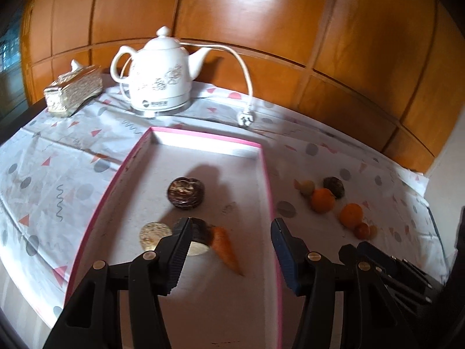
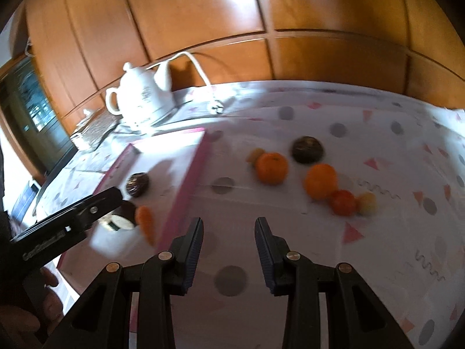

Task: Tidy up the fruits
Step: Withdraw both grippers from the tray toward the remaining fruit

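Glossy orange-brown wood panelling [image 1: 261,23] all along the back, with a bright glare spot up high. Counter [image 1: 52,157] covered in a pale cloth dotted with grey circles, pink triangles and squiggles. White ceramic kettle [image 1: 158,78] near the wall, cord trailing to a loose plug [image 1: 245,118]. Shiny patterned tissue box [image 1: 72,90] just beside it. Dark glass-fronted cabinet [image 2: 32,116] off to the far left.

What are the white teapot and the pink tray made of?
The white teapot looks like glazed ceramic: smooth, shiny, with a printed flower pattern and a metal-looking ring under its base. The pink tray seems to be cardboard: thin straight walls, matte whitish floor with scuffs. Neither is certain.
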The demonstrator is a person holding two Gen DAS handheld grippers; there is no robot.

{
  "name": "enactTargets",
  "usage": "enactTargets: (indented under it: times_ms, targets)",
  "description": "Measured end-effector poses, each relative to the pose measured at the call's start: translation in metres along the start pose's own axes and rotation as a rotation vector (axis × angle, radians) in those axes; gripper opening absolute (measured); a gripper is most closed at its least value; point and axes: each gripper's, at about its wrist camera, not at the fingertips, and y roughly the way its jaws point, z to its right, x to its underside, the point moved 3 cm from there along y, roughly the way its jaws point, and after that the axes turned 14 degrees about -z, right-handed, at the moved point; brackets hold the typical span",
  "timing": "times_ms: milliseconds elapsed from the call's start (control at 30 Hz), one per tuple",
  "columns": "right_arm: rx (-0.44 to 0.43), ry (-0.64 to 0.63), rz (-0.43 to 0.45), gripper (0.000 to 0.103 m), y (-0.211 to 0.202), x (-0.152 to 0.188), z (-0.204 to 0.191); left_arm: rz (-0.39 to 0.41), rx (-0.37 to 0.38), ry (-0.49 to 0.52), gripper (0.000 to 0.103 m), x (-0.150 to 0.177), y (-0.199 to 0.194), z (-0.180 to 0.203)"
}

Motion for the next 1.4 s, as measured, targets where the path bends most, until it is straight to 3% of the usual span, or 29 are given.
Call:
enactTargets:
  times_ms: [600, 1400]
  targets:
    - [0.110, 0.179, 0.013, 0.037, -0.009, 0.021, 0.083, -0.046, 0.044, 0.152, 0.057, 0.013, 0.016, 0.063]
    - [0.181, 0.217, 0.015, 0.037, -0.005, 0.016, 0.126, -0.144, 0.140, 0.261, 0.056, 0.034, 0.048, 0.107]
